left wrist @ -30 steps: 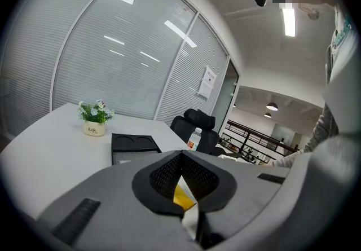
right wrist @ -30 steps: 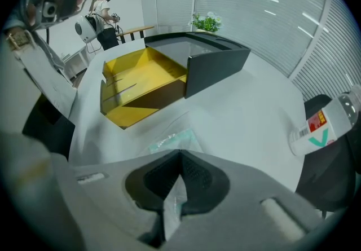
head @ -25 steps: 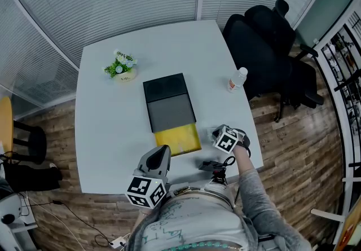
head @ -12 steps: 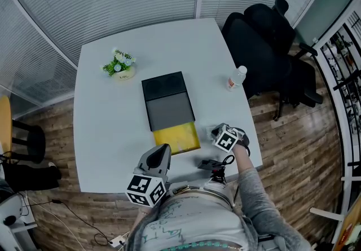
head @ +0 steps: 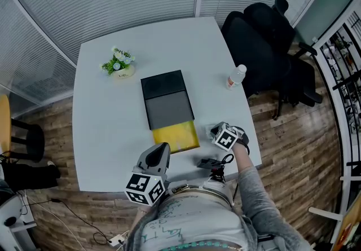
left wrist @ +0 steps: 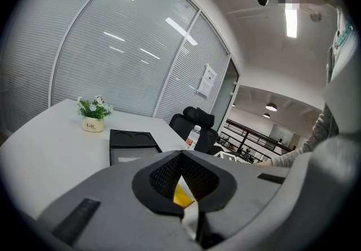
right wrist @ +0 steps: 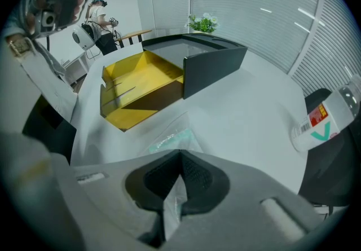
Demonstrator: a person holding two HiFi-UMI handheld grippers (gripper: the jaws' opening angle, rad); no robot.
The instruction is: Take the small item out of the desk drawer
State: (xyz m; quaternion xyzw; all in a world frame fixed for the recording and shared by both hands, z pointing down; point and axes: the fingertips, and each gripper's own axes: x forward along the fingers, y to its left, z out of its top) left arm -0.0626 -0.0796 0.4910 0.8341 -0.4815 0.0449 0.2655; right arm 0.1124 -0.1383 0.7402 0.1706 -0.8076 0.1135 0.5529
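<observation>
Small clear packet (right wrist: 169, 141) with a pale green insert lies flat on the white worktop (head: 107, 131) toward its near right corner, outside and just beside the yellow drawer (head: 176, 136). The near end of the packet rises into the right gripper (right wrist: 180, 157), whose jaws are pressed together on the clear film and pinch it. That gripper points steeply down at the worktop. The drawer stands pulled out toward the near edge from a black drawer unit (head: 166, 100) at the middle of the worktop. The left gripper (left wrist: 181, 155) hangs over the near edge, well apart from the packet and pointing across the worktop at the unit. Its jaws are closed on each other with nothing between them, and a sliver of the yellow drawer shows past their tips. A small flower pot (head: 118, 65) sits toward the far left corner, and a plastic bottle (head: 237, 77) lies at the right edge, next to a black office chair (head: 271, 47).
</observation>
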